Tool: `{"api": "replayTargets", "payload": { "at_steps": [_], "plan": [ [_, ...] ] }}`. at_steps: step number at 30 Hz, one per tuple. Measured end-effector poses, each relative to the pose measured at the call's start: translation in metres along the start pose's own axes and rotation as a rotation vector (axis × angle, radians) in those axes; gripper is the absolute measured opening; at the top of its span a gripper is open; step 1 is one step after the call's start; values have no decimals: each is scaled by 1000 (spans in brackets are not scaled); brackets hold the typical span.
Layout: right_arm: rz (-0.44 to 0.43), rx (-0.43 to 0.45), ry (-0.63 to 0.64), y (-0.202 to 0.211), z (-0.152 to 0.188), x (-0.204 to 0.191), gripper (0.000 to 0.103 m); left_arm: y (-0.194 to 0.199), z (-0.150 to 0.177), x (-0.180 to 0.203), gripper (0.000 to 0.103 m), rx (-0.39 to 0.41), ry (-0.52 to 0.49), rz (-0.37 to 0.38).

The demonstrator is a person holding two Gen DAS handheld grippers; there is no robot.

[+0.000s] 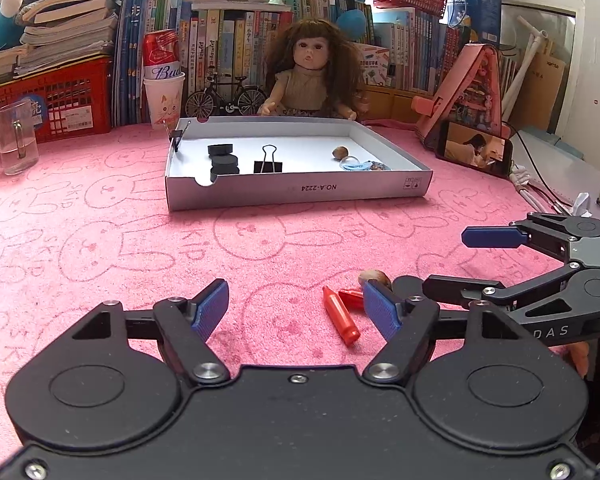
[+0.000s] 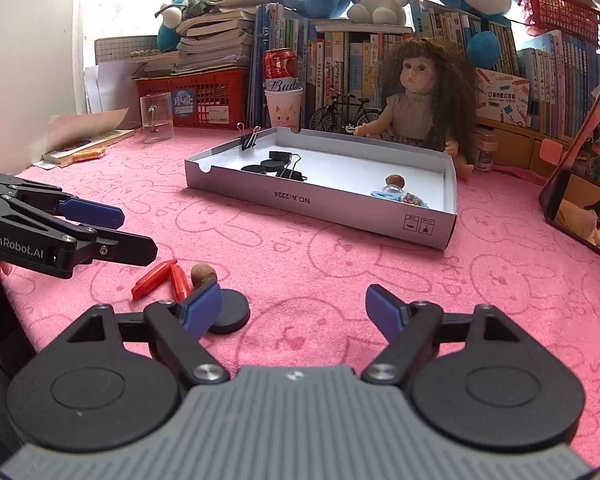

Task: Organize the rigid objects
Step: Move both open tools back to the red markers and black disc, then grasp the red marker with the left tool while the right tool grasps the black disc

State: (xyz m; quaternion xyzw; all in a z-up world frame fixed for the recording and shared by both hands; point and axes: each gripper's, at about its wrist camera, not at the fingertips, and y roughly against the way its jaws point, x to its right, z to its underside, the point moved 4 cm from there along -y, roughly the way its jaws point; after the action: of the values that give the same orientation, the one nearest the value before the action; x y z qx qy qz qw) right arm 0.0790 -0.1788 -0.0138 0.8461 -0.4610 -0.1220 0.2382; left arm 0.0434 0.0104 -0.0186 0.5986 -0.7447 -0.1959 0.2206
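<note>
Lower left of the right-wrist frame: black disc (image 2: 228, 314), rigid, light, low-profile, lies on pink cloth (image 2: 340, 272) beside nut (image 2: 203, 275); grip across its rim. Right gripper (image 2: 294, 306) and left gripper (image 1: 296, 306) jaws apart, empty.

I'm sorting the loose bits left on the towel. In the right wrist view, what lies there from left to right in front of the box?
Red crayon → second red crayon → nut → black disc.
</note>
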Motion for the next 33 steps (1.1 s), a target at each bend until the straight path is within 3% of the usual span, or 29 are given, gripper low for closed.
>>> {"api": "replayTargets", "payload": {
  "at_steps": [10, 16, 20, 23, 33],
  "plan": [
    [33, 16, 20, -2, 6, -9, 89, 0, 14, 19, 71, 5, -85, -1],
    [26, 25, 21, -3, 7, -11, 89, -2, 16, 20, 65, -1, -76, 15],
    [25, 31, 27, -3, 7, -12, 89, -6, 16, 19, 52, -7, -70, 1],
    [18, 30, 34, -3, 7, -14, 89, -8, 17, 18, 48, -4, -79, -24],
    [-26, 31, 43, -7, 9, -24, 89, -13, 15, 21, 46, 8, -87, -49]
  ]
}}
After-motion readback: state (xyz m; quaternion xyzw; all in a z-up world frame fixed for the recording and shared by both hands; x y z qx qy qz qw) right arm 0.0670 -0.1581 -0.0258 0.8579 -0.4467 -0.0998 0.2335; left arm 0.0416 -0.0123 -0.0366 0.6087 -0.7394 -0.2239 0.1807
